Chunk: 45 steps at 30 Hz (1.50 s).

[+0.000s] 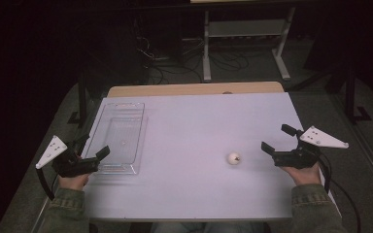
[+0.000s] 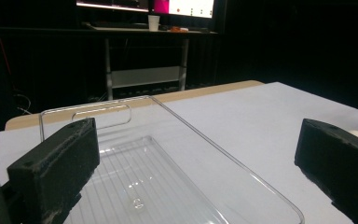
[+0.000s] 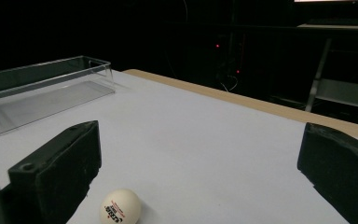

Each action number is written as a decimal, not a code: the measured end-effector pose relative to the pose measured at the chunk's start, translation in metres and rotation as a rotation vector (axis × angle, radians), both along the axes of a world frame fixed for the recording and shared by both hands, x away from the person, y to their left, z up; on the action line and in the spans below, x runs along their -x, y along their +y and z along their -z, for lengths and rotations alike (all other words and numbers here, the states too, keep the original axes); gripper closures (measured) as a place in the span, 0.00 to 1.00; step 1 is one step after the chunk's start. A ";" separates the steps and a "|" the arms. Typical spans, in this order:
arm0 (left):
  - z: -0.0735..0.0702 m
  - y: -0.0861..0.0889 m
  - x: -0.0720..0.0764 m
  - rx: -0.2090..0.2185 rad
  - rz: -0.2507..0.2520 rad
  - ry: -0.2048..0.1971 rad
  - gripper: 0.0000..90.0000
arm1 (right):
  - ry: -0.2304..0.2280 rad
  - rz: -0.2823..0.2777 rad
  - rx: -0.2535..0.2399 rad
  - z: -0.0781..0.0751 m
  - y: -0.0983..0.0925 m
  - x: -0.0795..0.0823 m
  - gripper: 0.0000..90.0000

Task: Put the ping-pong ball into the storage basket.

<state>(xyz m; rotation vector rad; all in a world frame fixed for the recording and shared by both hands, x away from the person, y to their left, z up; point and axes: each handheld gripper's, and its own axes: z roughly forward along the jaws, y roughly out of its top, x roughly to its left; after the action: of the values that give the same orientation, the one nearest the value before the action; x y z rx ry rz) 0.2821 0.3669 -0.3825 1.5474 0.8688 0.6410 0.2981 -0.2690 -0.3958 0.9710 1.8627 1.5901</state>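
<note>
So there's a small white ping-pong ball with a printed logo (image 1: 233,158) sitting on the pale lavender tabletop (image 1: 194,136), over toward the right side and closer to the person than to the far edge. The right gripper (image 1: 275,138) is hanging just beside it, jaws spread wide with nothing in them, pointing in toward the ball but not touching it. From the right gripper view the ball (image 3: 120,206) sits low down right next to the left-hand jaw, more in front of that one than centred between the 2.

Over on the other side, the left gripper (image 1: 93,145) is parked at the near corner of a clear rectangular plastic tray (image 1: 141,121), also released and holding nothing. In the left gripper view the tray (image 2: 214,149) runs away between the 2 black jaws, ribbed floor and a handle cutout at its far end, and nothing lying in it. Ball and tray are well apart. Both sleeves are olive green.
</note>
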 end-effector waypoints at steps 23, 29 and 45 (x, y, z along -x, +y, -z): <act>-0.009 -0.006 0.002 -0.048 0.010 0.038 0.00 | 0.012 -0.023 0.052 0.001 0.007 -0.002 0.00; -0.016 -0.013 -0.001 -0.070 0.034 0.052 0.00 | 0.015 -0.021 0.047 0.001 0.007 -0.003 0.00; -0.037 -0.027 -0.010 -0.176 0.092 0.068 0.00 | 0.022 -0.018 0.049 0.002 0.006 -0.003 0.00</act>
<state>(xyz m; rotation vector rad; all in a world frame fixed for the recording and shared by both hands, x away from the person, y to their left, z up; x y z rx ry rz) 0.2916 0.3395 -0.3457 1.7659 0.8030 0.6143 0.3007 -0.2635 -0.3973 0.9562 1.9211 1.5430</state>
